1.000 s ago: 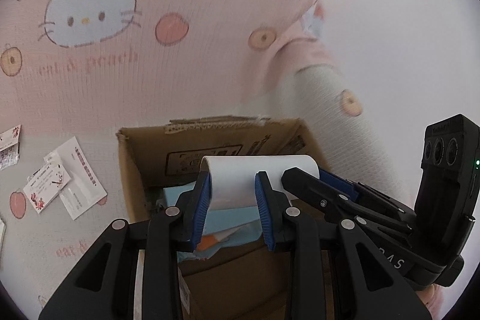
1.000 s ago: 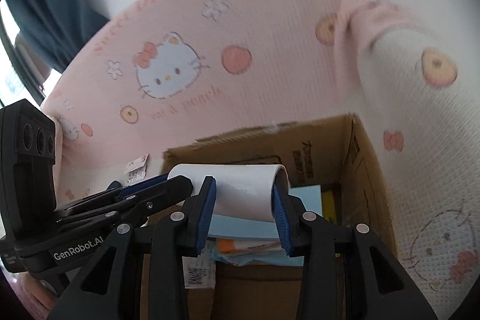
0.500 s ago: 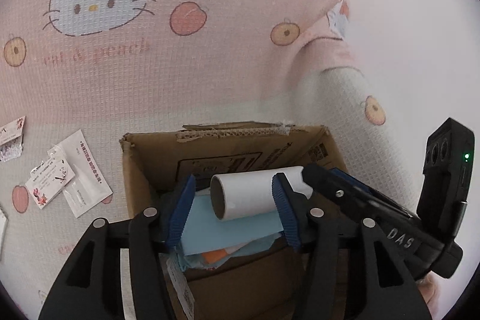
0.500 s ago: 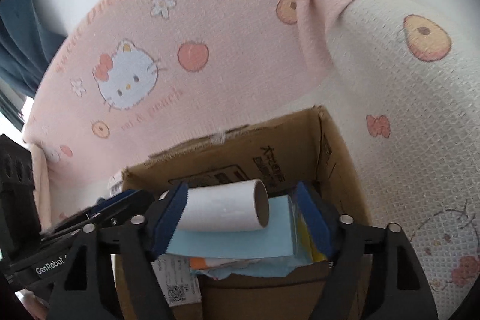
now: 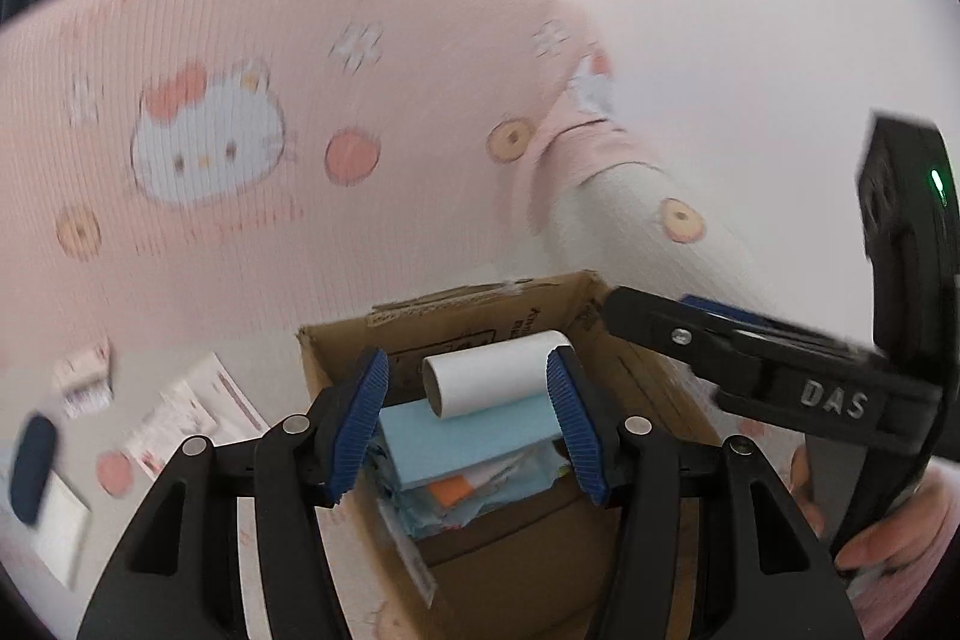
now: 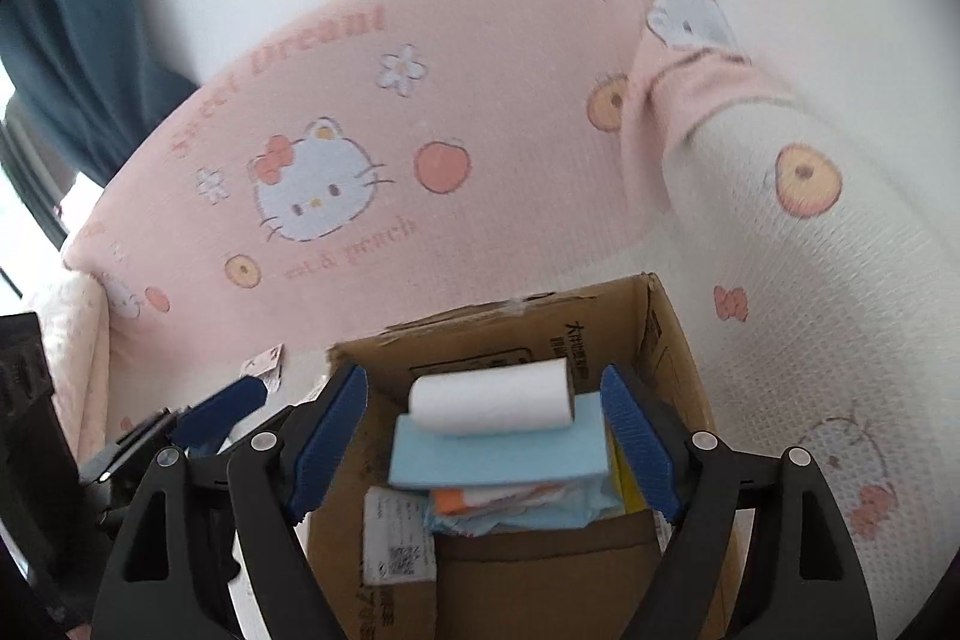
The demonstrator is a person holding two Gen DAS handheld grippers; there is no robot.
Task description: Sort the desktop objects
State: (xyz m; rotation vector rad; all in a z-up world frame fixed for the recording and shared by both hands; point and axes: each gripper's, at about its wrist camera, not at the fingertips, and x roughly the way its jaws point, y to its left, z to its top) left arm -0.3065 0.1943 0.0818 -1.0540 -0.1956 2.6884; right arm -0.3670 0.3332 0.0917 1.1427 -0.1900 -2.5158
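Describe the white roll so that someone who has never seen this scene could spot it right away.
Find the open cardboard box standing on the pink cat-print fabric. Inside it, on top of a flat light-blue pad that covers a pile of papers, lies the white roll on its side. It is the only round, tube-shaped thing in the box; everything under it is flat.

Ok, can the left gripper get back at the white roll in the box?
Probably yes. The left gripper is open and the white roll lies on top of the blue pad in the open box, with nothing over it.
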